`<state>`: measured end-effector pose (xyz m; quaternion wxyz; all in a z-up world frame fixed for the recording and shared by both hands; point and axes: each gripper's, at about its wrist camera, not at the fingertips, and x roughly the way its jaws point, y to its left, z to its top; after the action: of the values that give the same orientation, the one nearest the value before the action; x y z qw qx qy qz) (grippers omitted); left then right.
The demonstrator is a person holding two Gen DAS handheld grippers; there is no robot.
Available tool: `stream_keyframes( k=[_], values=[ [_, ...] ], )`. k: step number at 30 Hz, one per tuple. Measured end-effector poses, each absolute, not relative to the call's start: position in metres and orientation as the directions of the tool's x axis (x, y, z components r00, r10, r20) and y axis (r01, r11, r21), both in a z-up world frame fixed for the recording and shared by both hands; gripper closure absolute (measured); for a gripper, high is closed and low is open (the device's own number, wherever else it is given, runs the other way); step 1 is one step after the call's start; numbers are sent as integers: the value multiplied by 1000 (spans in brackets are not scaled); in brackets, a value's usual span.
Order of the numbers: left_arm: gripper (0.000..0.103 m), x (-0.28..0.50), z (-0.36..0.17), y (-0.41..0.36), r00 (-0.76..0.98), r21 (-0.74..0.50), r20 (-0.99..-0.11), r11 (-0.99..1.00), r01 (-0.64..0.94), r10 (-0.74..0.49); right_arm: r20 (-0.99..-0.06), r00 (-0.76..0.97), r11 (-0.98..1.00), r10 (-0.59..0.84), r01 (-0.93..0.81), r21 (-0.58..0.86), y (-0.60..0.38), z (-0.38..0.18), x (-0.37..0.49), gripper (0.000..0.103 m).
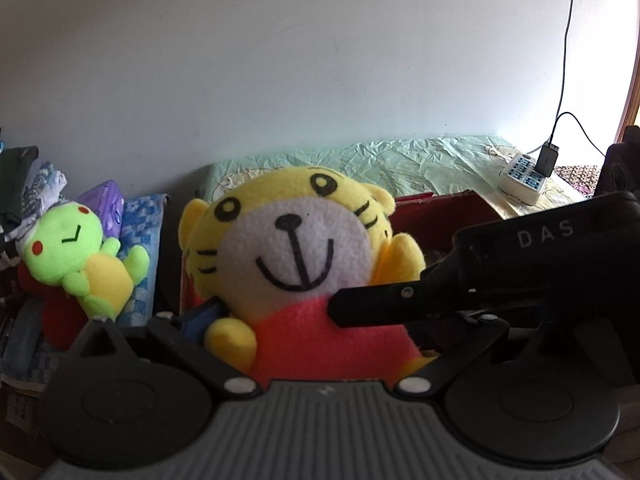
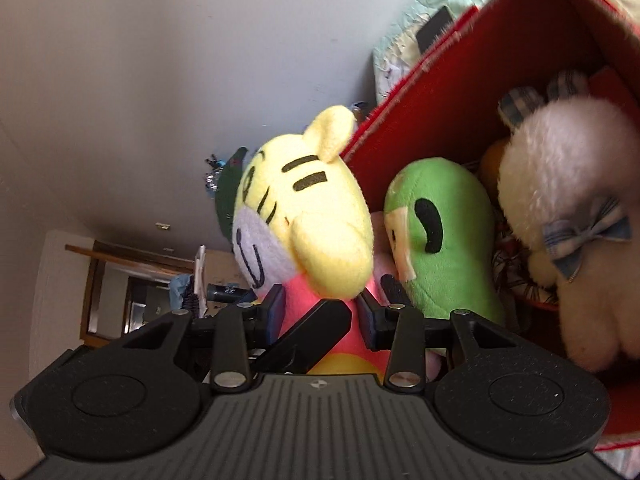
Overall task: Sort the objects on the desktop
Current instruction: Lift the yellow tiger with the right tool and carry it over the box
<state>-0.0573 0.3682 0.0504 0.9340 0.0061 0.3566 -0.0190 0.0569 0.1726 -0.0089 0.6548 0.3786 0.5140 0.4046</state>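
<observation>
Tiger plush (image 2: 308, 216) is clamped at its red body by the right gripper (image 2: 322, 306), lower centre, beside the red box (image 2: 460, 92) at upper right; the left gripper (image 1: 320, 320) is spread wide, unclamped.

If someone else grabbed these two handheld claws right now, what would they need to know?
Right gripper: shut on the tiger plush, gripping its pink body beside the red box.
Left gripper: open, around the same tiger without pressing it.
Done: a green plush and a white plush are in the box.
Left: box the tiger; a green frog plush waits outside.
</observation>
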Motion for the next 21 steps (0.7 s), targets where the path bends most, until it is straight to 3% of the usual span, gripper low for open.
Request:
stream_keyframes(
  k=[8,15,18,21],
  values=[
    [0,-54,35,380,748,-28,-660,997,73,-74,-407,133,423,904,-124,898,165,-8,54,51],
    [1,-59,36,393,750,-107,-659,994,-17,-58,-387,157,416,909,-266,869,139,12,46,49],
    [1,-65,41,392,758,-121,-651,991,-51,-40,-387,205,434,899,-295,851,125,15,45,51],
    [1,-76,51,393,787,-143,-617,986,-89,-19,-404,240,462,883,-294,837,115,11,48,66]
  ],
)
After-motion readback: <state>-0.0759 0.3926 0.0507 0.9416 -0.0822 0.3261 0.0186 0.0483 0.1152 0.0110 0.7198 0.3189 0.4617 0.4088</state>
